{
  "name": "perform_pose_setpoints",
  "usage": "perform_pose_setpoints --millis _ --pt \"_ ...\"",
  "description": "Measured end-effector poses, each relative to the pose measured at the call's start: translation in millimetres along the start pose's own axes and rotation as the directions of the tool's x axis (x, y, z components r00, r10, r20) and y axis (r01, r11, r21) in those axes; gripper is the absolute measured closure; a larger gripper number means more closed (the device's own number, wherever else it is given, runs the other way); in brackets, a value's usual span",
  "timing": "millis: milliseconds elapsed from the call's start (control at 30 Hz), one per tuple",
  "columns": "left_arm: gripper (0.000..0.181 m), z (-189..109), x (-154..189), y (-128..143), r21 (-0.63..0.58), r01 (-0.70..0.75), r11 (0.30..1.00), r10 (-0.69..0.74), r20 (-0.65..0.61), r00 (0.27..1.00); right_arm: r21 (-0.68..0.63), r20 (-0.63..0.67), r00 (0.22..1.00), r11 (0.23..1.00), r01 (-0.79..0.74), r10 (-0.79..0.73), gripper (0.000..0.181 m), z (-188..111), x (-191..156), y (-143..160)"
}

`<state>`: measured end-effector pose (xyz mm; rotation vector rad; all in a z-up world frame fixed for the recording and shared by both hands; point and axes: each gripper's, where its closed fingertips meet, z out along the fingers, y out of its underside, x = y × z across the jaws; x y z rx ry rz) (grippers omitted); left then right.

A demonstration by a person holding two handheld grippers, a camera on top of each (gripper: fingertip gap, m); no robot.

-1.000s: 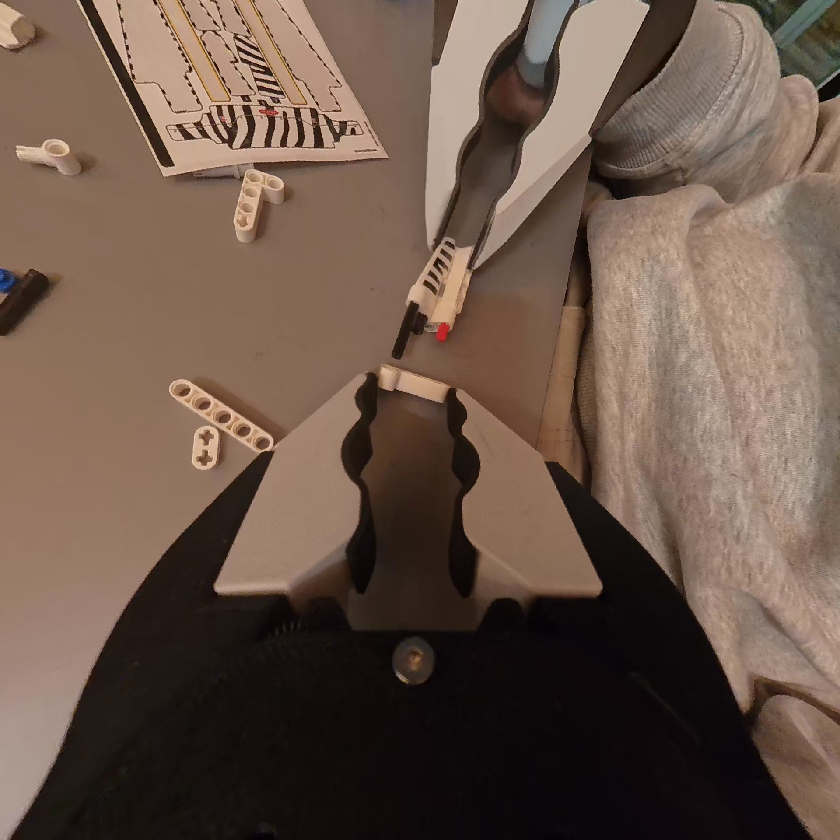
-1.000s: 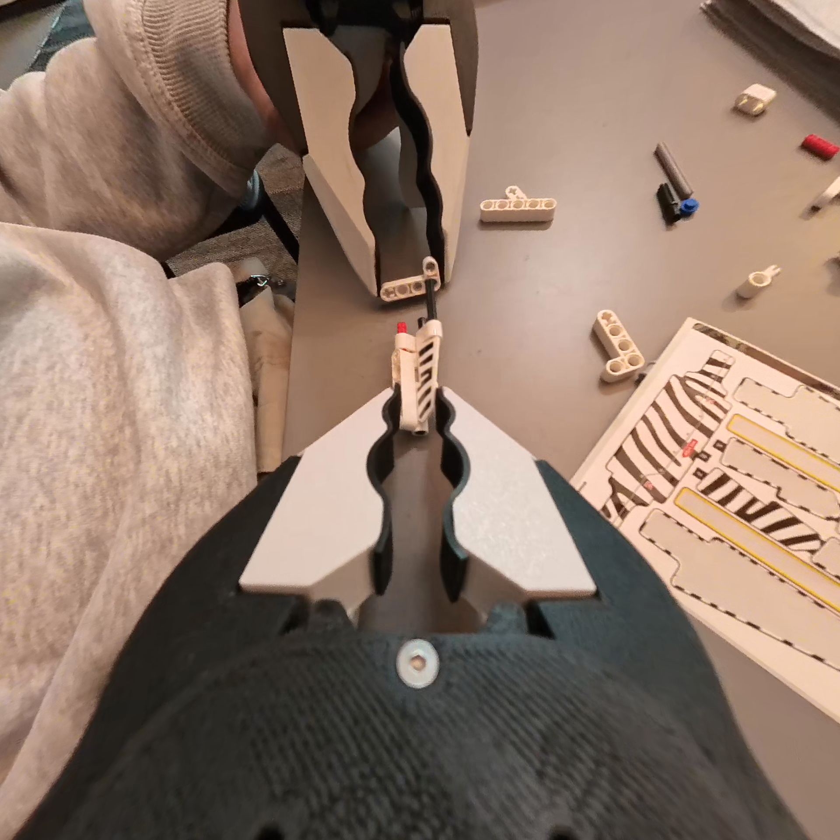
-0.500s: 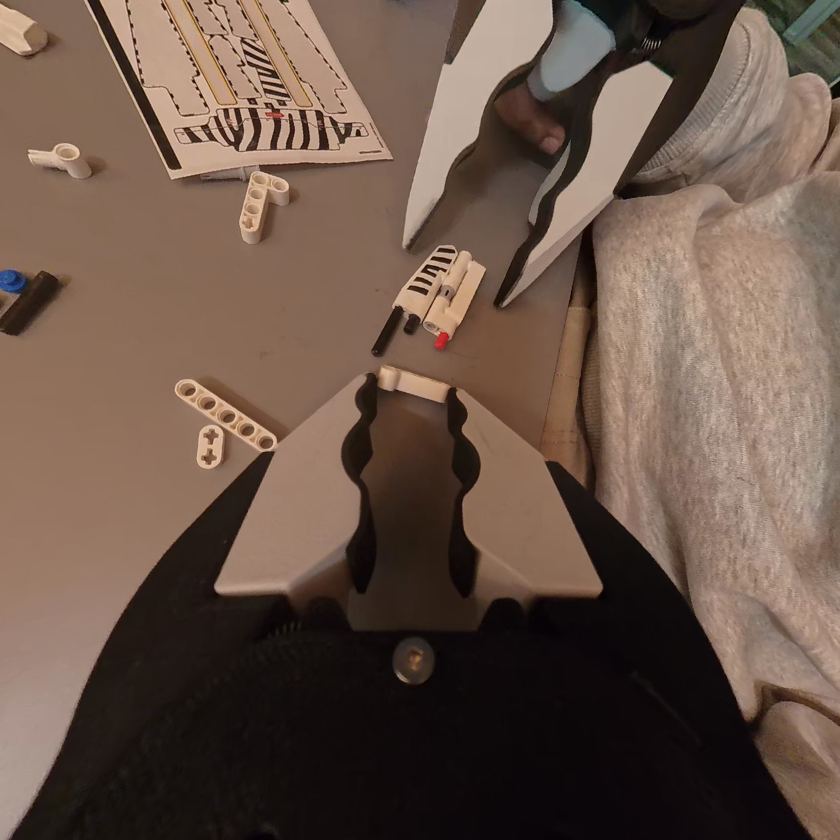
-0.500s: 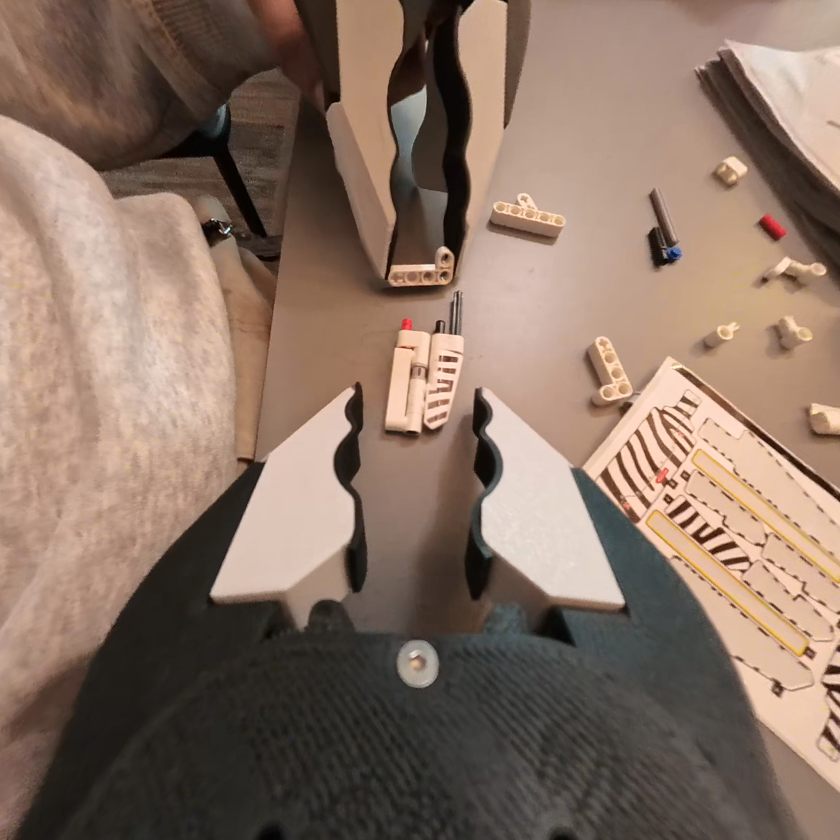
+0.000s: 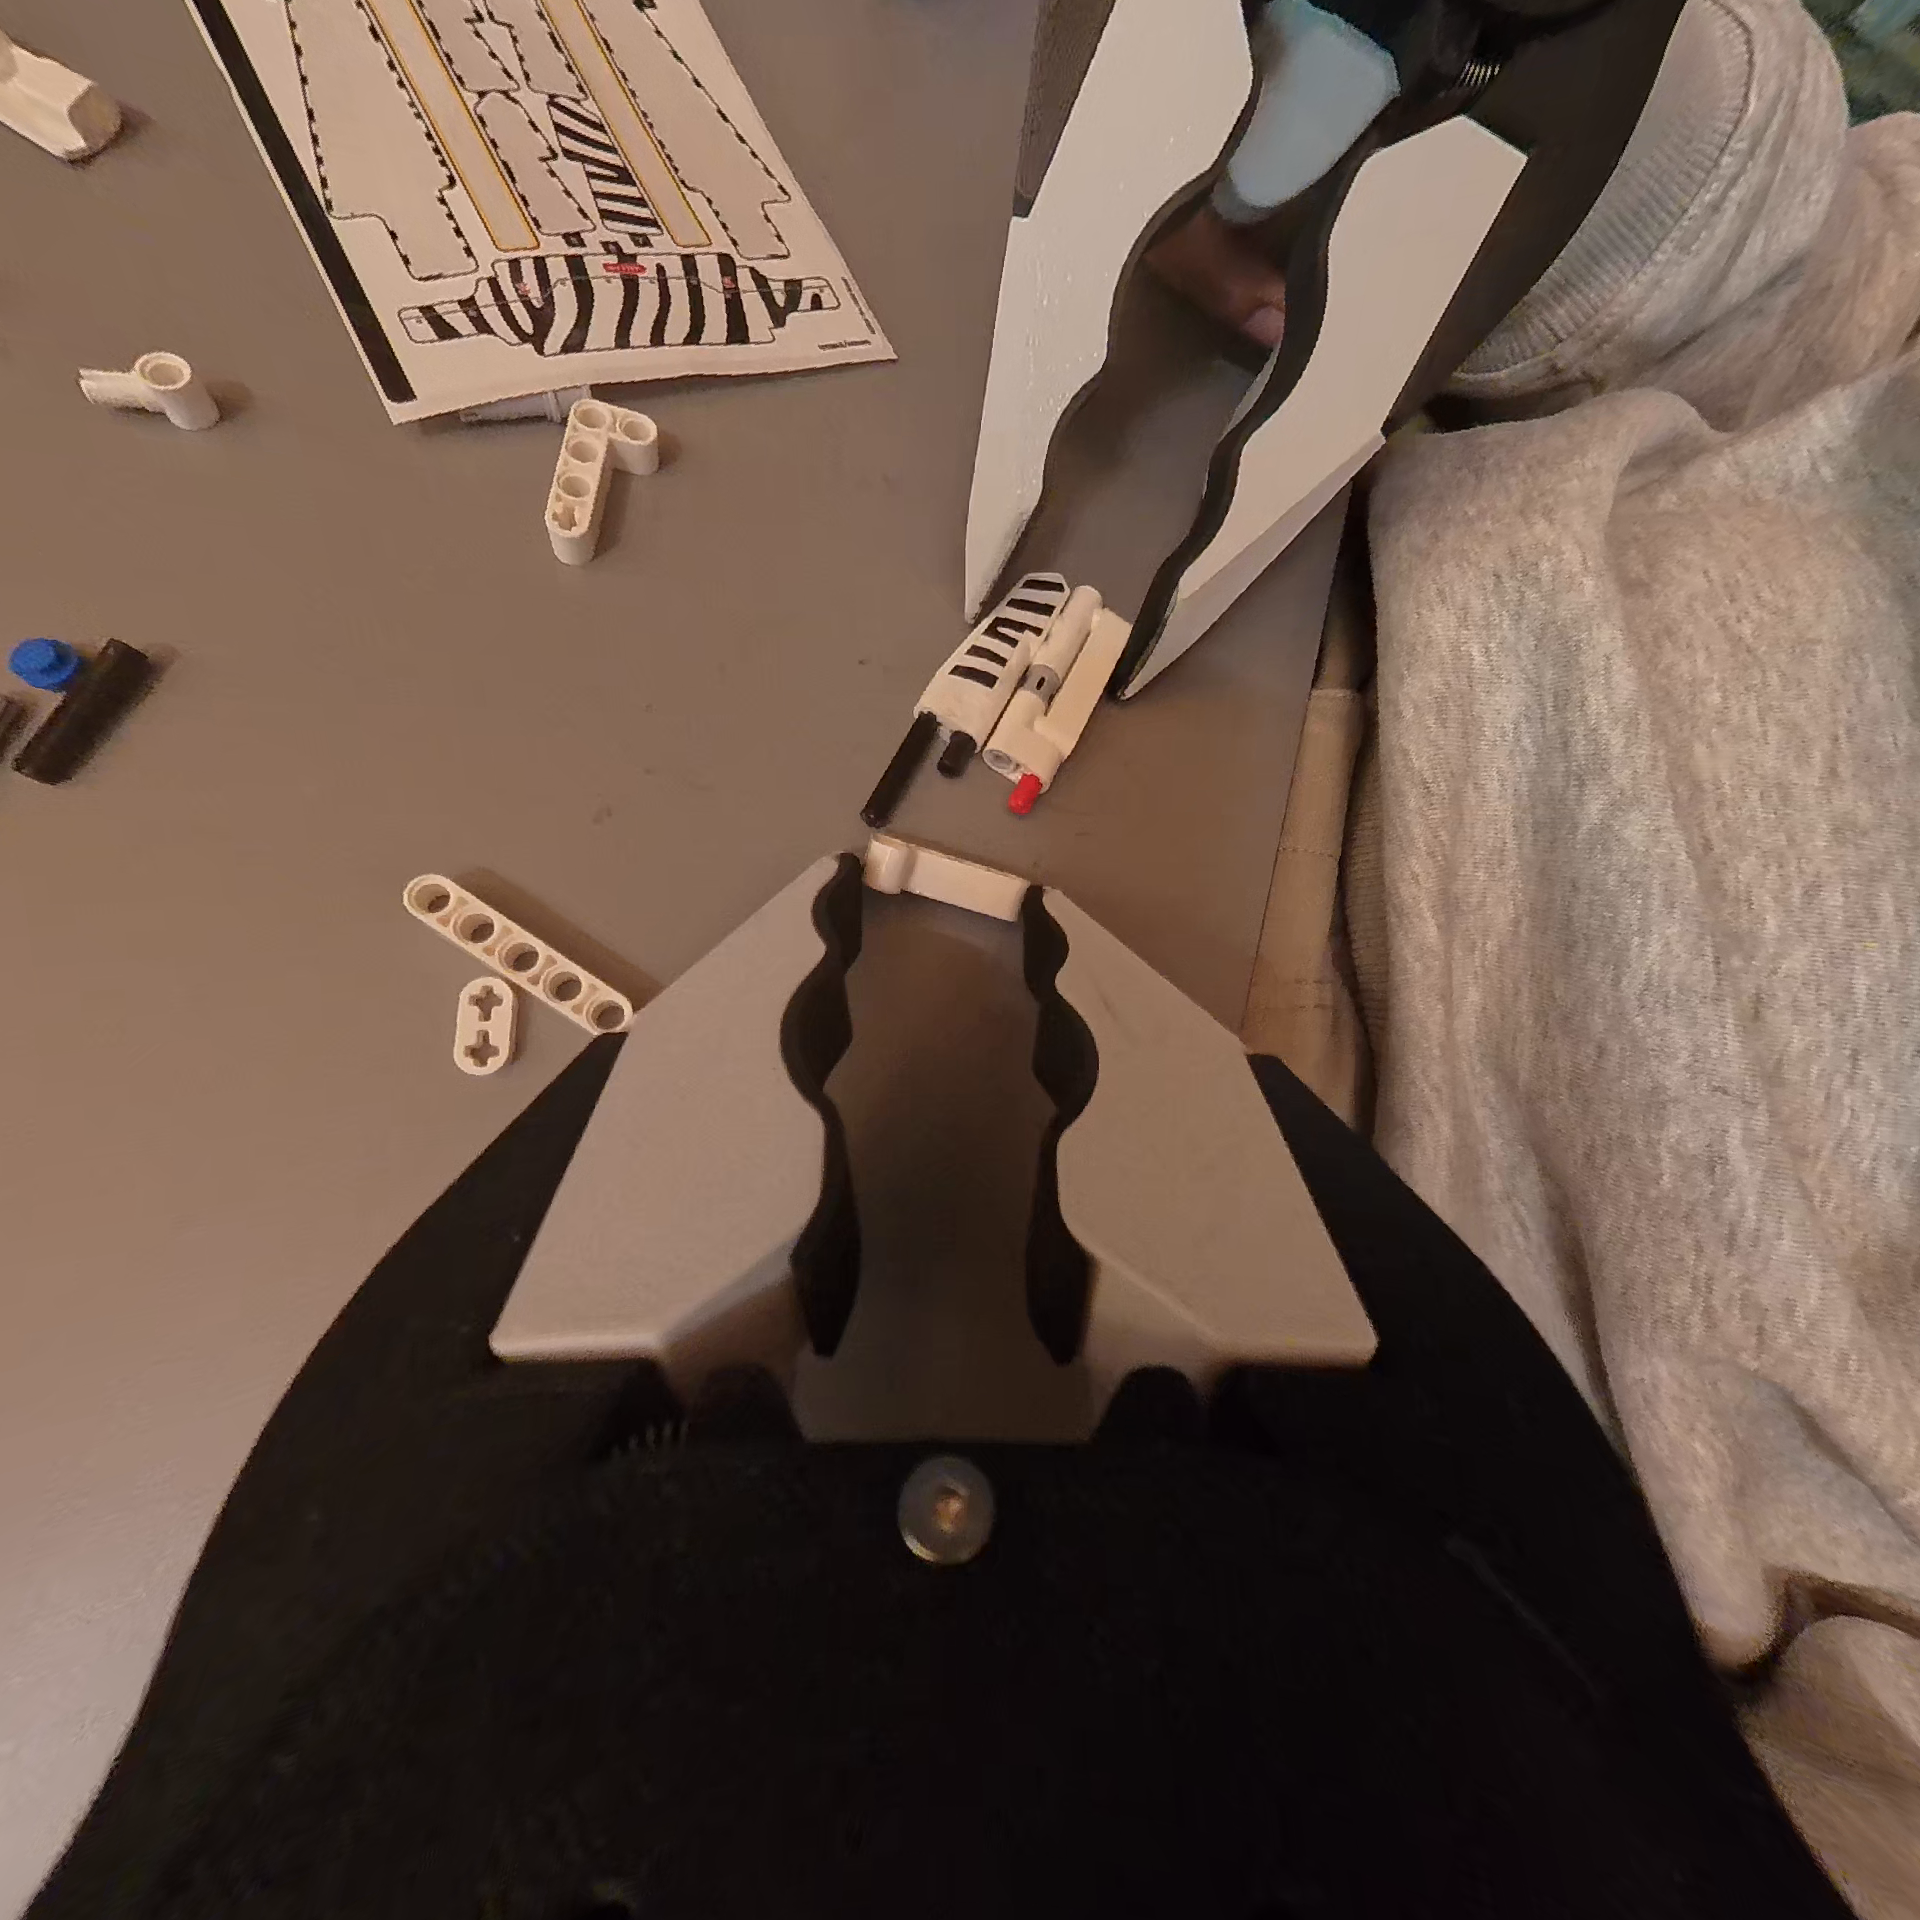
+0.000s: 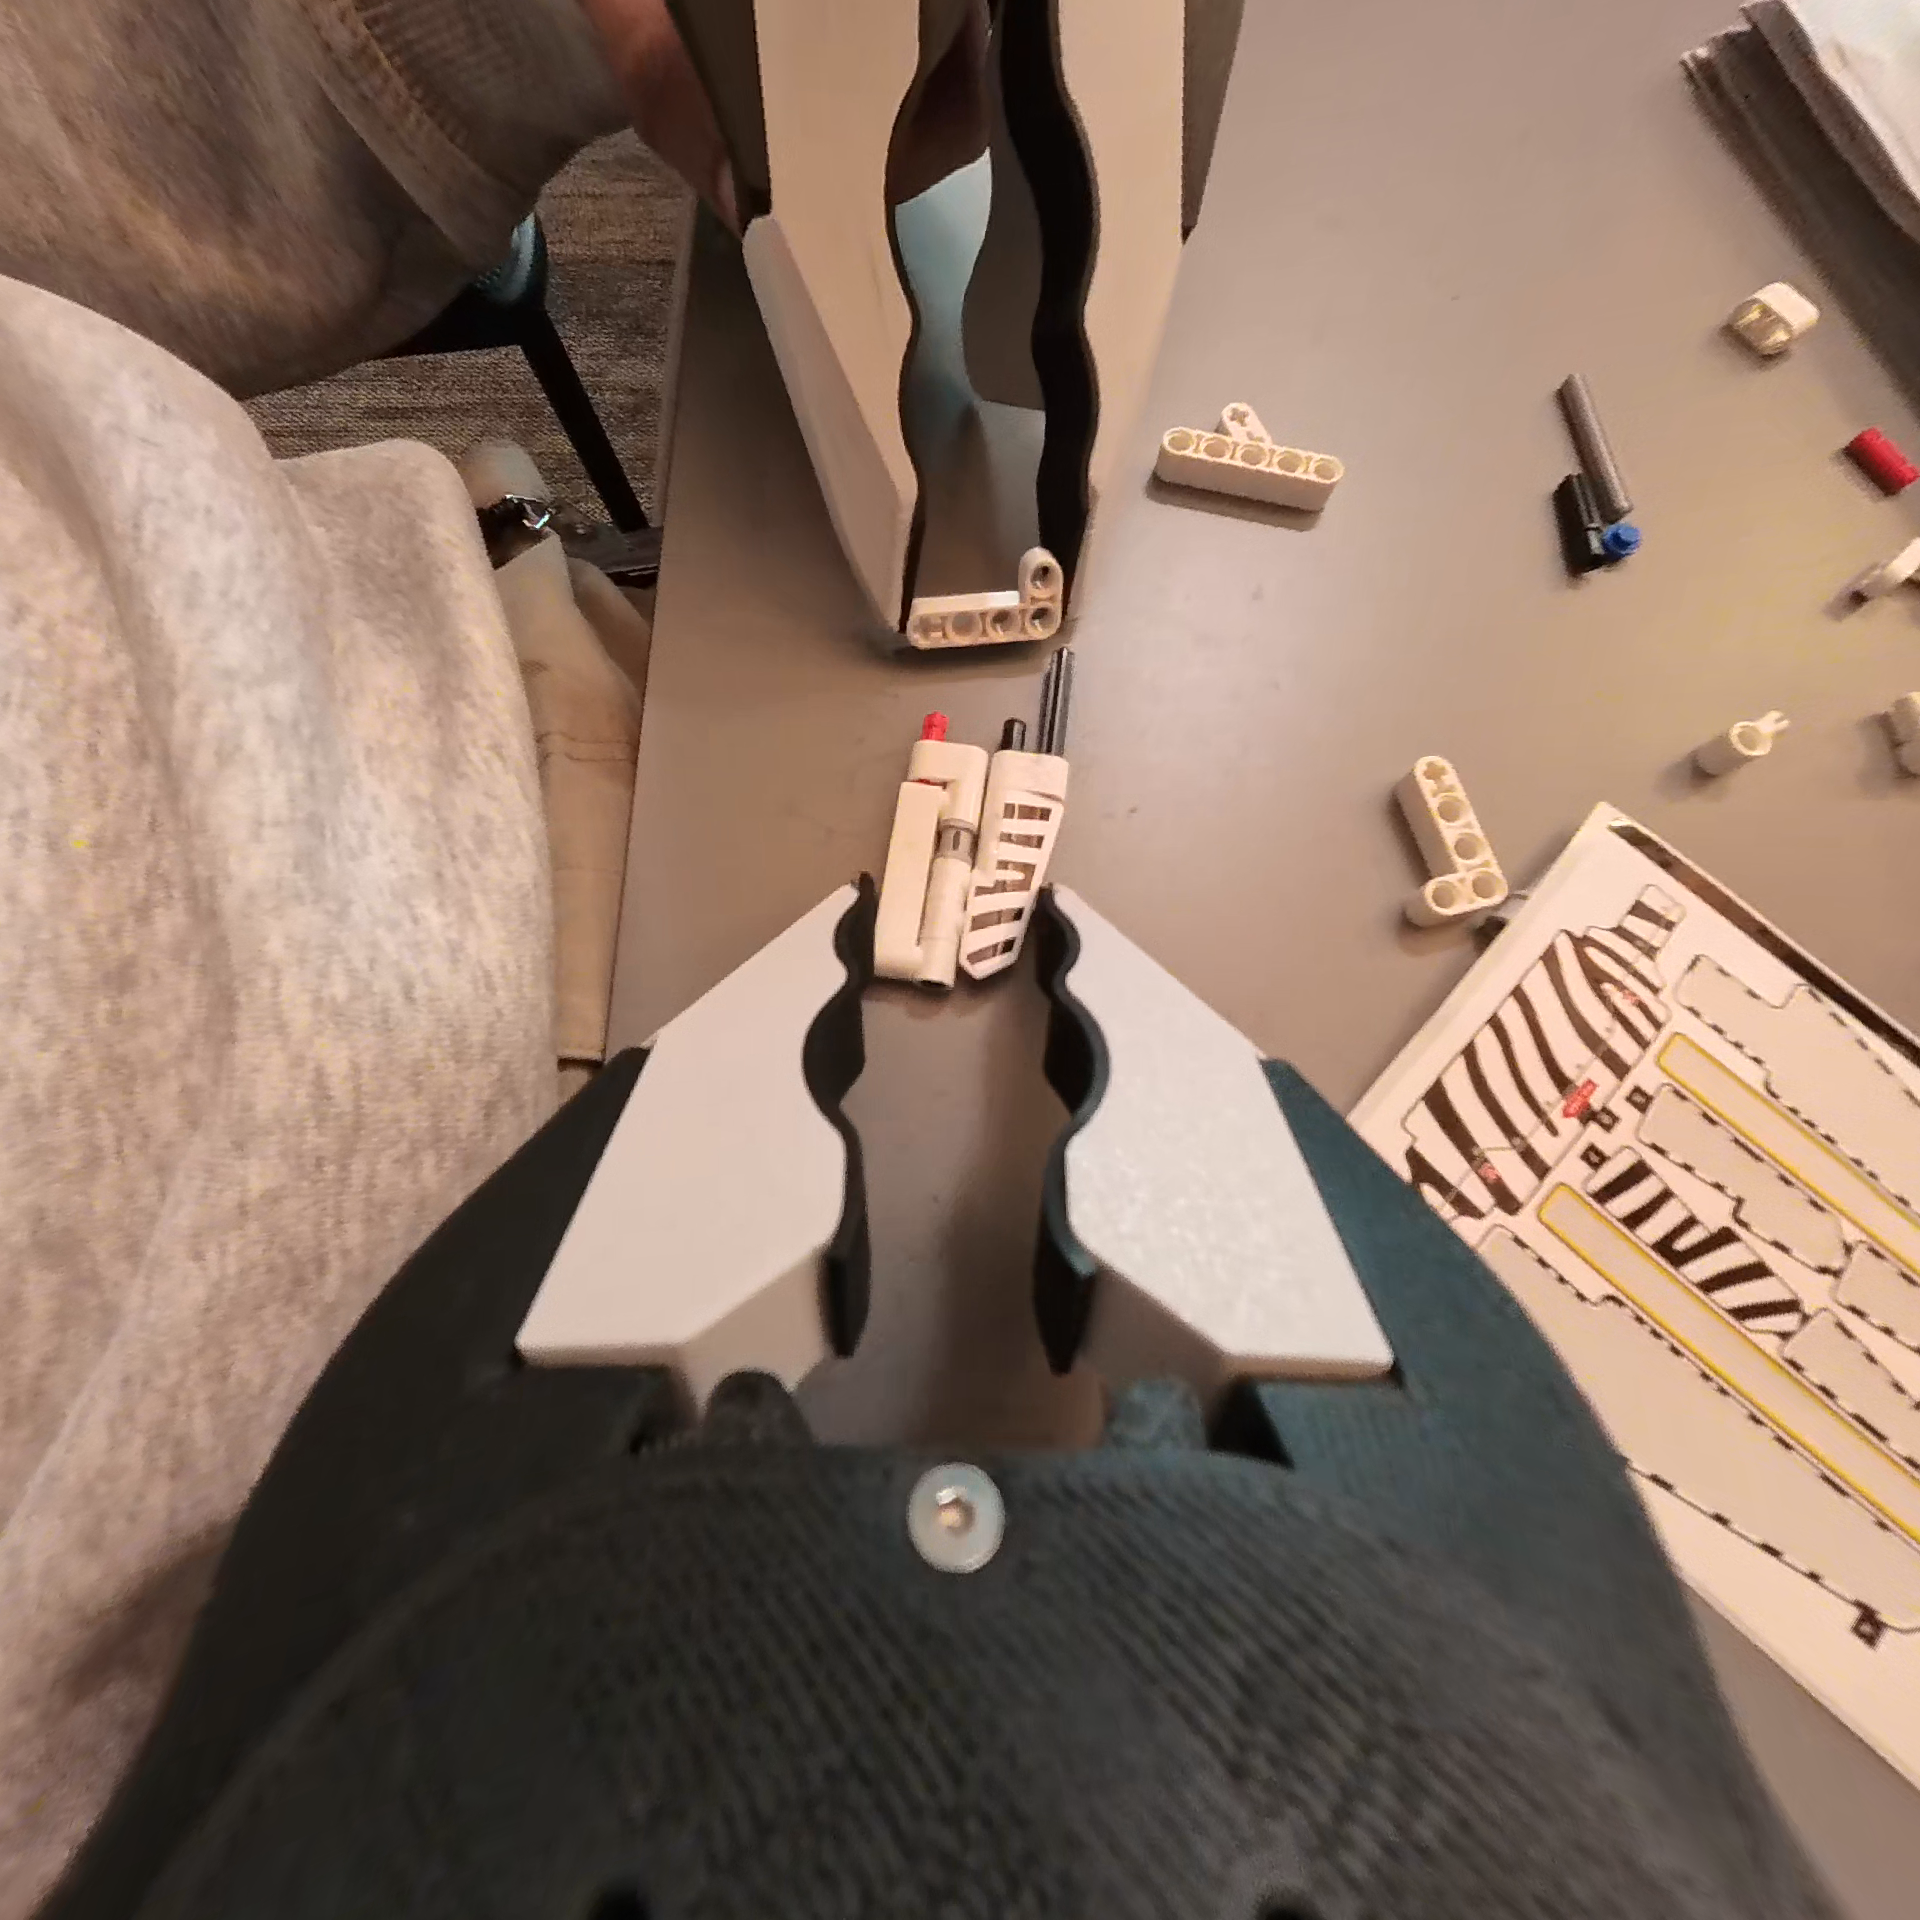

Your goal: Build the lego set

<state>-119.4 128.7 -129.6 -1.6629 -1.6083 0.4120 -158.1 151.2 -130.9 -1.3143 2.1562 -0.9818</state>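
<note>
A small white assembly with a zebra-striped panel, black axles and a red pin (image 6: 966, 873) lies flat on the grey table near its edge. It also shows in the left wrist view (image 5: 1023, 691). My right gripper (image 6: 953, 896) is open, its jaws narrowed to either side of the assembly's near end, and it shows in the left wrist view (image 5: 1049, 652). My left gripper (image 5: 940, 883) is shut on a white L-shaped beam (image 5: 940, 871), held crosswise at the fingertips just short of the assembly. The beam (image 6: 982, 621) and left gripper (image 6: 982, 629) show opposite in the right wrist view.
A zebra sticker sheet (image 5: 540, 187) lies further in on the table. Loose white beams (image 5: 520, 956), an L-beam (image 5: 592, 468), a connector (image 5: 156, 387) and a black axle with a blue pin (image 5: 83, 707) lie scattered. The table edge and a person's grey sweater (image 5: 1610, 935) are close by. Both grippers' tips are roughly 15 cm from the connector (image 5: 156, 387). It is also in sight in the right wrist view (image 6: 1744, 736).
The right gripper let go of the assembly, which dropped flat on the table; it opened wide and has since narrowed around the assembly again. The left gripper kept hold of its beam.
</note>
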Motion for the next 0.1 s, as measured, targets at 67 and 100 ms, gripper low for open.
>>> perform_pose_setpoints --millis 67,100 --pt "0.151 0.2 -0.1 0.5 -0.006 -0.022 1.0 0.022 0.014 1.0 0.0 0.001 1.0 1.0 0.002 -0.002 0.152 0.0 -0.3 0.1" --pt "0.151 0.3 -0.1 0.7 -0.008 -0.03 1.0 0.031 0.02 0.999 0.0 0.002 1.0 1.0 0.003 -0.003 0.152 0.0 -0.5 0.1"
